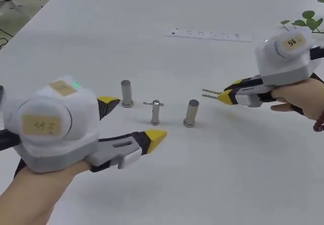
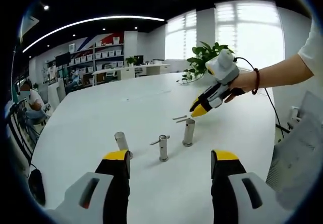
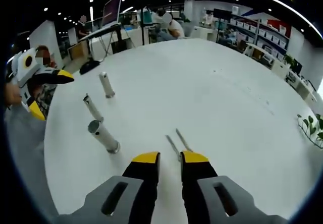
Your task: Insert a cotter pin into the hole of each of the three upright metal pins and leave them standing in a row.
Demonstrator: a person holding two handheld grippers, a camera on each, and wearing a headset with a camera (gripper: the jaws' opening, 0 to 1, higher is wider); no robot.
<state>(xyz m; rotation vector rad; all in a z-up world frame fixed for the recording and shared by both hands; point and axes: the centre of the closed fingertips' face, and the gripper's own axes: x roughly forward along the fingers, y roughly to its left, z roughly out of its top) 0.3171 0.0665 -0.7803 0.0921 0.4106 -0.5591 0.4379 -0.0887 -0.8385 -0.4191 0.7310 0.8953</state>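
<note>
I see three smooth grey metal cylinders upright in row on matte white table (image 1: 212, 174): first pin (image 1: 126, 94), middle pin (image 1: 155, 112), third pin (image 1: 191, 113). Fitted cotter (image 1: 150, 103), thin wire, sits crosswise near top of middle pin; hole too small to make out. Right gripper (image 1: 221, 97) jaws nearly closed, pinching held cotter (image 1: 211, 93): two straight legs poke forward, head hidden between jaws, near third pin, not touching. Left gripper (image 1: 132, 117) jaws wide, nothing between, near first pin.
</note>
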